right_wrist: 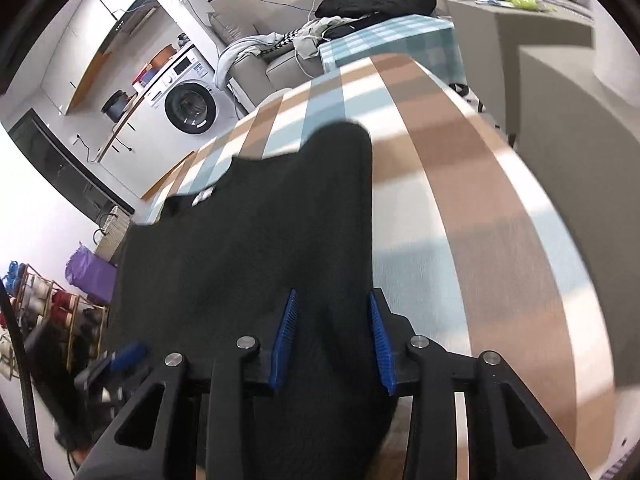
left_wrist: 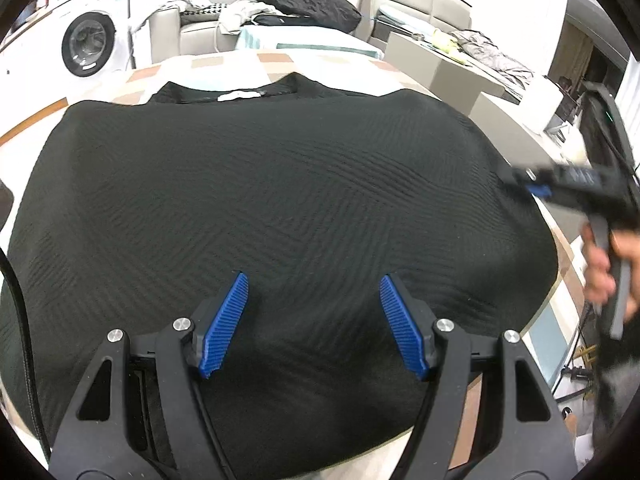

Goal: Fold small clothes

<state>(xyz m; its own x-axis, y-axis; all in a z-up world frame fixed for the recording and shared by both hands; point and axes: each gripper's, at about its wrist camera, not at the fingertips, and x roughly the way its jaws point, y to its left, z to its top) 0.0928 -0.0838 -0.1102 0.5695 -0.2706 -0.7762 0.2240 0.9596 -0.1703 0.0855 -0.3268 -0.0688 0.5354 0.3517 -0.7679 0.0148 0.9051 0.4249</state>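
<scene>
A black garment (left_wrist: 280, 184) lies spread flat on the checked tabletop (right_wrist: 460, 208) as I work the rig from afar, its neckline and white label (left_wrist: 239, 95) at the far edge. My left hand-held gripper (left_wrist: 312, 320) hangs over the near part of the cloth with its blue pads (left_wrist: 224, 320) standing wide apart and nothing between them: released. My right hand-held gripper (right_wrist: 332, 340) sits at the garment's right-hand edge; its jaws are parted, a strip of the dark fabric lies between the pads, and I see neither pad pressing on it, so I read it as not gripping. The left wrist view catches that right tool (left_wrist: 560, 184) blurred at the cloth's side, with a person's hand (left_wrist: 600, 272) on its handle.

I judge the task to be at its start: the piece looks laid out and smoothed, with no fold made. The next move, as I see it, calls for each hand-held gripper to pinch one layer at an edge or corner, then carry that side over the middle without dragging the rest across the tabletop. A washing machine (left_wrist: 90, 44) and a sofa heaped with clothes (left_wrist: 304, 0) fill the background.
</scene>
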